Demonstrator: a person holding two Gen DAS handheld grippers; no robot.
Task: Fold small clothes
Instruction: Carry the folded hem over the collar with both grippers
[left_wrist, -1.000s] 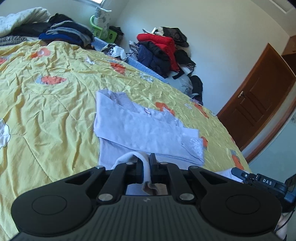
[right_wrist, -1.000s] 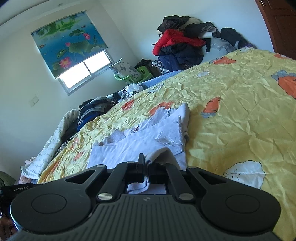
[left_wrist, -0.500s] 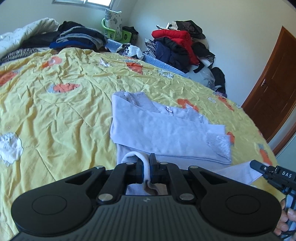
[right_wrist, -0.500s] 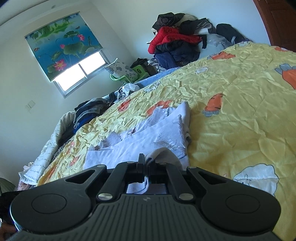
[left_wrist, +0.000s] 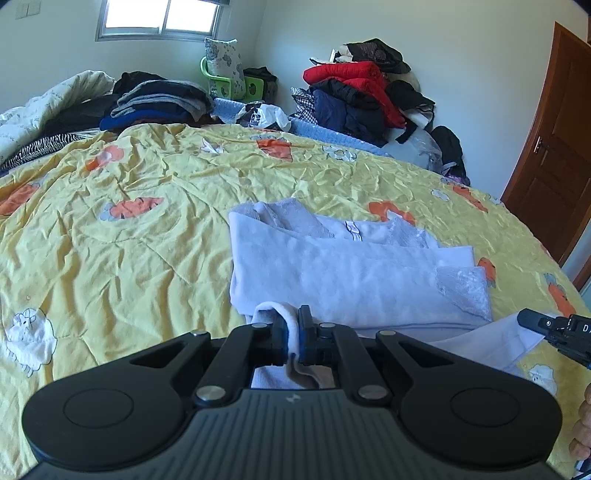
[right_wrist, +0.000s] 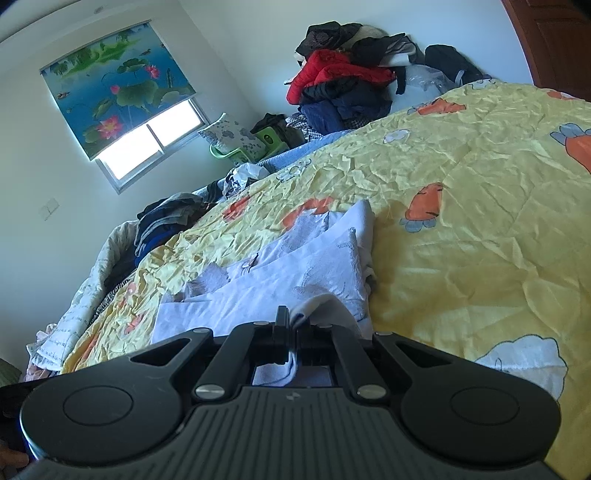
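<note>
On the yellow bedspread (left_wrist: 122, 240) a pale lilac garment (left_wrist: 347, 273) is lying partly folded, its long axis running from left to right in the left wrist view, the collar end pointing away toward the far pile of jackets (left_wrist: 354, 96). The left gripper (left_wrist: 291, 334) is pinching the near hem with its jaws closed on the cloth. The right gripper (right_wrist: 290, 334) is gripping another corner of the same hem in the same way. A green basket (left_wrist: 236, 83) is standing by the window; it is perhaps holding a patterned cushion (left_wrist: 223, 59).
</note>
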